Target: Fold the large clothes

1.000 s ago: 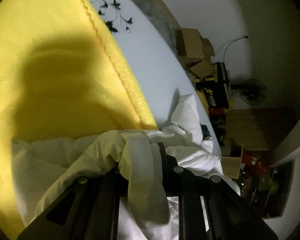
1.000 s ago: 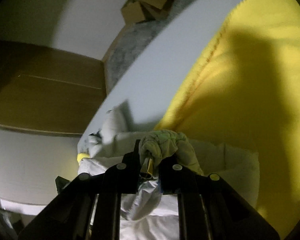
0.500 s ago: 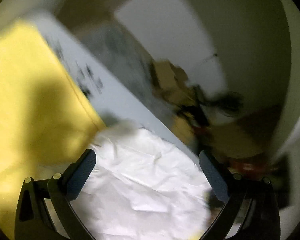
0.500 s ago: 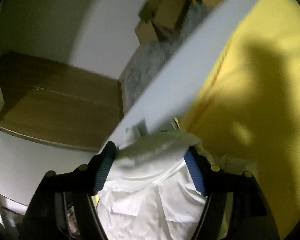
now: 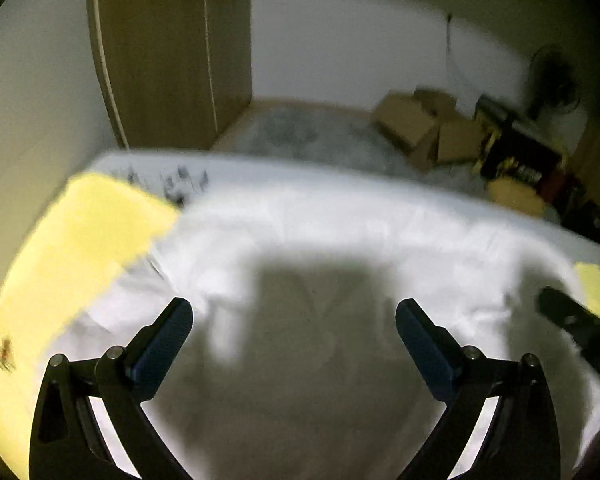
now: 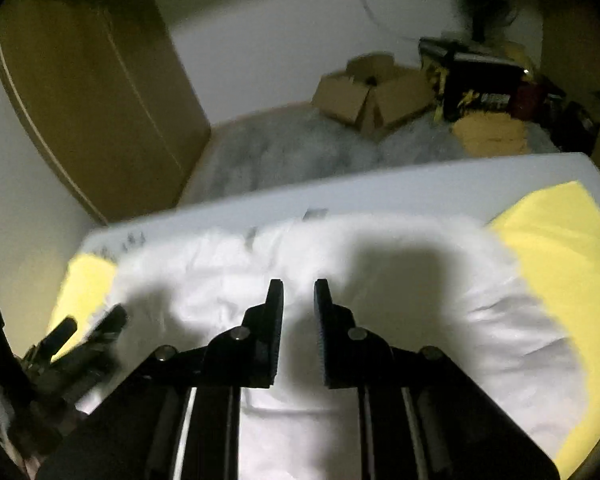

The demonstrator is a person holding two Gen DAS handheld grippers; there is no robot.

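1. White garment [image 5: 340,232] lies spread on the bed [image 6: 420,188], on top of a yellow blanket [image 5: 84,240].
2. Left tool [image 5: 294,320] hangs above the garment, fingers far apart, nothing between them.
3. Right tool [image 6: 299,292] is closing, only a narrow gap remains, and it holds nothing.
4. Cardboard boxes [image 6: 364,96] stand on the floor behind the bed.

Bed [image 6: 420,188] with pale sheet; yellow blanket [image 6: 572,264] spread over bed; white garment [image 6: 440,308] lying on blanket, near bed's far edge.
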